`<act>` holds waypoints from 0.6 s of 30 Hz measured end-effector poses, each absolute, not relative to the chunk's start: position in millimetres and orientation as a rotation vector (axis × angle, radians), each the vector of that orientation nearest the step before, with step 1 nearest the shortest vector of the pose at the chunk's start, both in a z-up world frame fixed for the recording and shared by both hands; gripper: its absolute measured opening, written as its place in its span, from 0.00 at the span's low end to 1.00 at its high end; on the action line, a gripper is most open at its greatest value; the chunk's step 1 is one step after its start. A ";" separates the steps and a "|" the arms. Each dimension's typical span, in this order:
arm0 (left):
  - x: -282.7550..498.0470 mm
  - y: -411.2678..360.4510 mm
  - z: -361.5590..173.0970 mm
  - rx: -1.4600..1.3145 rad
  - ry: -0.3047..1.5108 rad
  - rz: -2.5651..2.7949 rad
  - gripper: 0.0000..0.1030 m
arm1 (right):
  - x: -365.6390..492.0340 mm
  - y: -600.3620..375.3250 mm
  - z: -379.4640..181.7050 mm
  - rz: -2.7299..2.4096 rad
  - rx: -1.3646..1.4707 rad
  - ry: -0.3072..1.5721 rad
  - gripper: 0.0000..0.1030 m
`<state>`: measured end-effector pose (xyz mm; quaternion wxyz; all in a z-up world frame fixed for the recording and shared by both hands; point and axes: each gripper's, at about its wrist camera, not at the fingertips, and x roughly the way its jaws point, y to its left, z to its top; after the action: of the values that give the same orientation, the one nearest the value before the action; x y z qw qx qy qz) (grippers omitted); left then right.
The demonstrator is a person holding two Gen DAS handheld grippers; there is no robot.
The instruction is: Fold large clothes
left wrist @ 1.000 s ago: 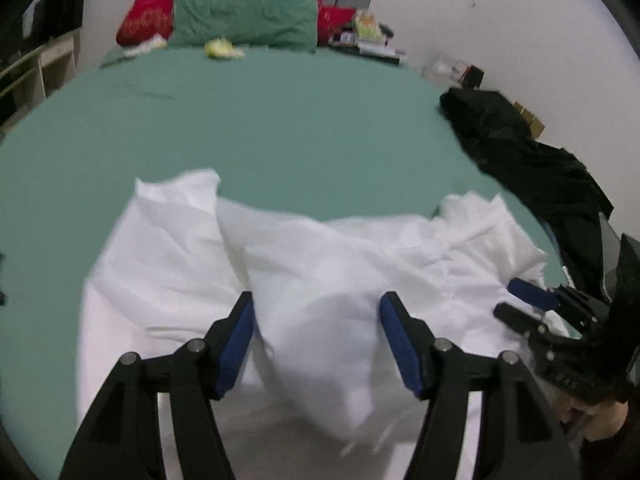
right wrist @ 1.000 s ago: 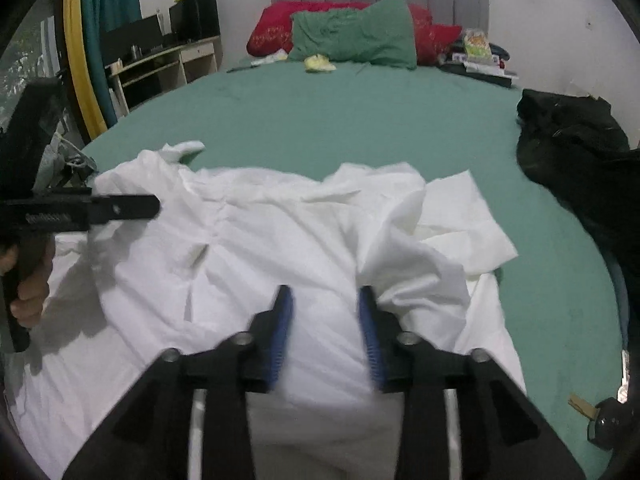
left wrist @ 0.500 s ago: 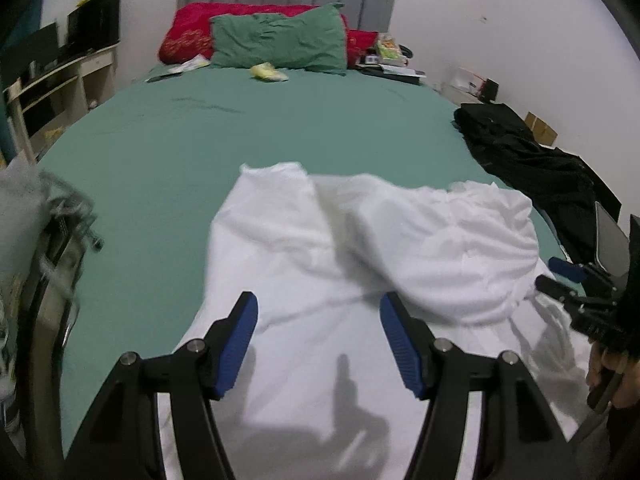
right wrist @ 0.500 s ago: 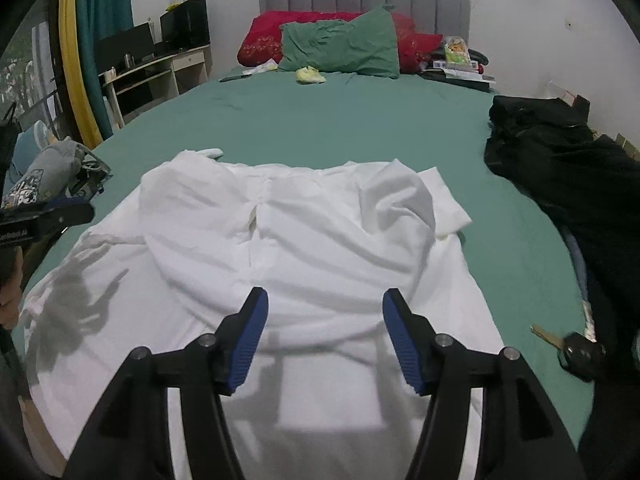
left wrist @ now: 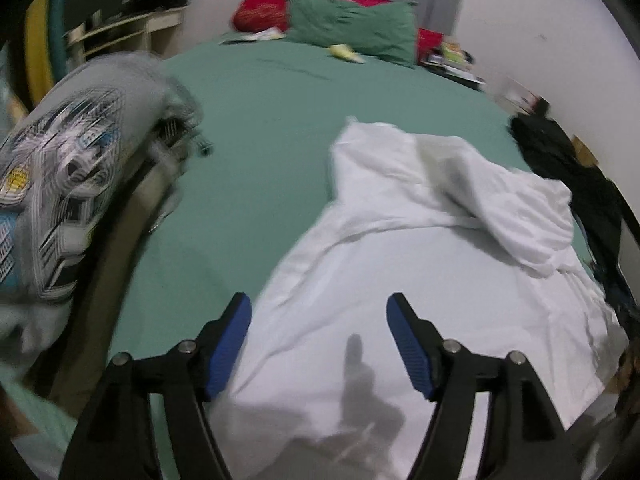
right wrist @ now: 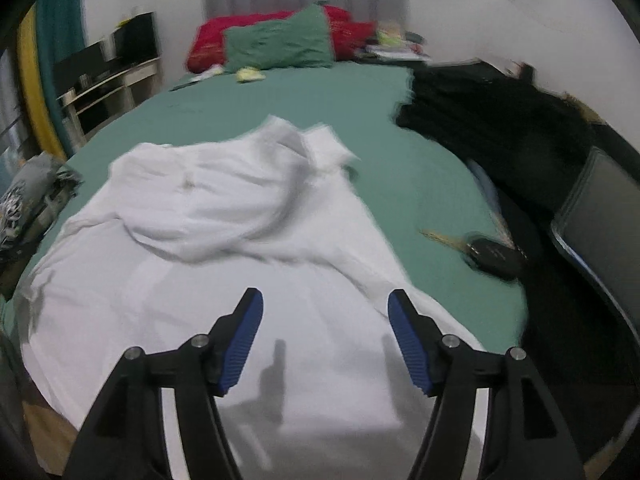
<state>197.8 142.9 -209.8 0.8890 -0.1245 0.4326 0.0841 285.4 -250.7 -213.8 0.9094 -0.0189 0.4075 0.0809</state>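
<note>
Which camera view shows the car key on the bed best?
The right wrist view: the car key lies in plain sight on the green sheet, right of the white garment. The left wrist view does not show it.

Both handheld tools, the left gripper (left wrist: pixel 318 340) and right gripper (right wrist: pixel 325 336), show black angular arms, silver round screws and ribbed blue pads (right wrist: pixel 408 344).

You've got a white garment (left wrist: pixel 420 280) on the green bed sheet (left wrist: pixel 260 128), black clothes (right wrist: pixel 492 128) far right, red (right wrist: pixel 216 40) and green pillows (right wrist: pixel 280 44) far back.
</note>
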 end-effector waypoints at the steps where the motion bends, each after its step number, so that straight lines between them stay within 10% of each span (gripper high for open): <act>1: 193.5 148.5 -211.5 -0.272 0.903 0.187 0.72 | 281.4 -262.9 -216.4 0.132 -0.019 0.854 0.64; 15: 160.4 143.1 -252.2 -0.217 1.088 0.139 0.79 | 240.7 -318.1 -244.6 0.015 0.124 0.999 0.68; 18: 152.3 128.9 -257.4 -0.143 1.106 0.118 0.79 | 236.7 -310.9 -246.7 0.019 0.090 1.007 0.52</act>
<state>152.3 129.0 -257.4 0.8470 -0.0680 0.5243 0.0561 236.7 -310.9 -246.7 0.8748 0.0431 0.4824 0.0093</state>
